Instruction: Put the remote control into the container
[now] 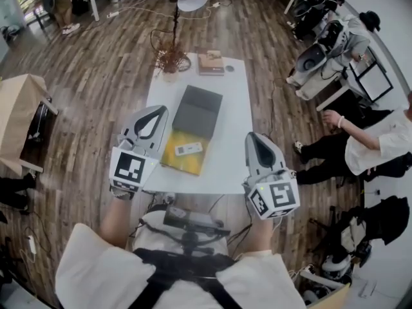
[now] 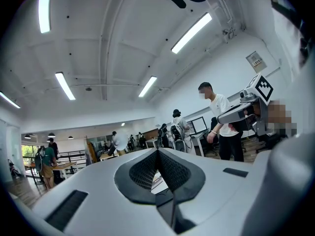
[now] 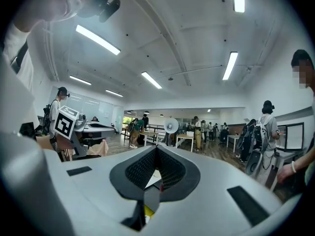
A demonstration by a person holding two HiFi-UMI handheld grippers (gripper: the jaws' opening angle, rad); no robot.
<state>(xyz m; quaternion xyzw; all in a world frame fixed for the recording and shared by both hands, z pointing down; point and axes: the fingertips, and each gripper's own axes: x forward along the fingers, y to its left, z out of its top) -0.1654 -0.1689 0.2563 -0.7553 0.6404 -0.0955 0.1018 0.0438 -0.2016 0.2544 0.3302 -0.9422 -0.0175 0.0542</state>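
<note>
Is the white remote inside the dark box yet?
Out: the remote lies on the yellow pad, next to the dark container.

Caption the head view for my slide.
Left gripper and right gripper, both shut, hover near the table; remote control lies on a yellow mat beside the dark container.

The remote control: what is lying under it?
The remote control lies on a flat yellow pad, which rests on the white table. Whether anything else sits between remote and pad cannot be seen; the remote covers that spot.
</note>
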